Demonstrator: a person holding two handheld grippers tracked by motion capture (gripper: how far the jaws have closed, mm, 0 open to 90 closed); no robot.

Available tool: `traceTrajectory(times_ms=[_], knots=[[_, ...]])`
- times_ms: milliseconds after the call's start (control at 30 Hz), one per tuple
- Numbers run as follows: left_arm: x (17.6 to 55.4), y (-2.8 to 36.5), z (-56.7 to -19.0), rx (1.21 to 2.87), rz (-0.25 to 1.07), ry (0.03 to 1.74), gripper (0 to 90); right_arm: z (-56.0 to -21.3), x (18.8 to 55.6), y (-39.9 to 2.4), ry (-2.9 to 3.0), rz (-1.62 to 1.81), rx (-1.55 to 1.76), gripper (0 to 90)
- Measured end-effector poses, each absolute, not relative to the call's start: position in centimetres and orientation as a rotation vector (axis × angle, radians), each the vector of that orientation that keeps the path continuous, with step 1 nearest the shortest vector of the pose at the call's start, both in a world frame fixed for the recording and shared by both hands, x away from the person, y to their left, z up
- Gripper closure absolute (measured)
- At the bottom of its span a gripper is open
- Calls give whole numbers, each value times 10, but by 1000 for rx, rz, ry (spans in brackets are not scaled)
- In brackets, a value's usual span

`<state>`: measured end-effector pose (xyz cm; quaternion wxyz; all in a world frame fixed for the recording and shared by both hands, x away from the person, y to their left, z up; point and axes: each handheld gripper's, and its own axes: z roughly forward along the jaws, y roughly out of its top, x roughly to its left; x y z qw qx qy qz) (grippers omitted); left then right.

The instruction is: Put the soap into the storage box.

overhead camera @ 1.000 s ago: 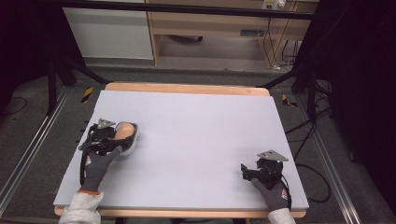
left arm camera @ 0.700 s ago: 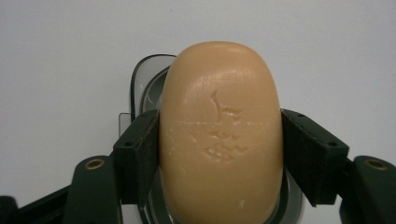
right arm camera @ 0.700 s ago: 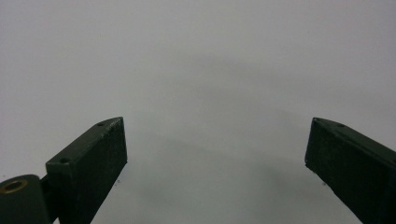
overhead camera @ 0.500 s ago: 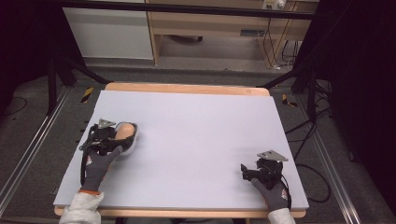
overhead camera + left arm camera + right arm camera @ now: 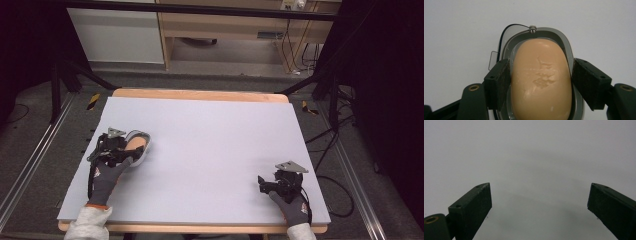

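A tan oval bar of soap (image 5: 541, 62) lies in a grey dish with a clear rim (image 5: 549, 33) on the white tabletop (image 5: 215, 130). My left gripper (image 5: 541, 82) has its two black pads pressed against the sides of the dish and soap, one on each side. In the high view this left gripper (image 5: 131, 150) sits over the soap dish (image 5: 141, 136) at the table's left side. My right gripper (image 5: 261, 184) rests near the front right corner, and its jaws (image 5: 540, 202) stand wide apart over bare white surface.
The table has a wooden edge (image 5: 200, 94) at the back. Black stand legs and cables (image 5: 325, 125) lie on the floor to the right, a metal rail (image 5: 30, 165) runs along the left, and cabinets (image 5: 120, 35) stand behind.
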<state>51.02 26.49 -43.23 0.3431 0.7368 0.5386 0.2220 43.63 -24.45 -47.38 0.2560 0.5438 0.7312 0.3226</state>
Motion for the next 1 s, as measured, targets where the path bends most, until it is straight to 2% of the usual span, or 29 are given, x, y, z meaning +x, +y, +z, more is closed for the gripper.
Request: traceTrajectory(times_ms=[133,567,1000], knots=[[509,264,-431,1915,597,1396,290,-474,436,-244,1986,876,1476,58],[505,265,-426,1875,564,1358,317,-474,436,-245,1984,879,1476,58],[485,250,-407,1826,558,1233,325,-472,434,-246,1964,890,1483,58]])
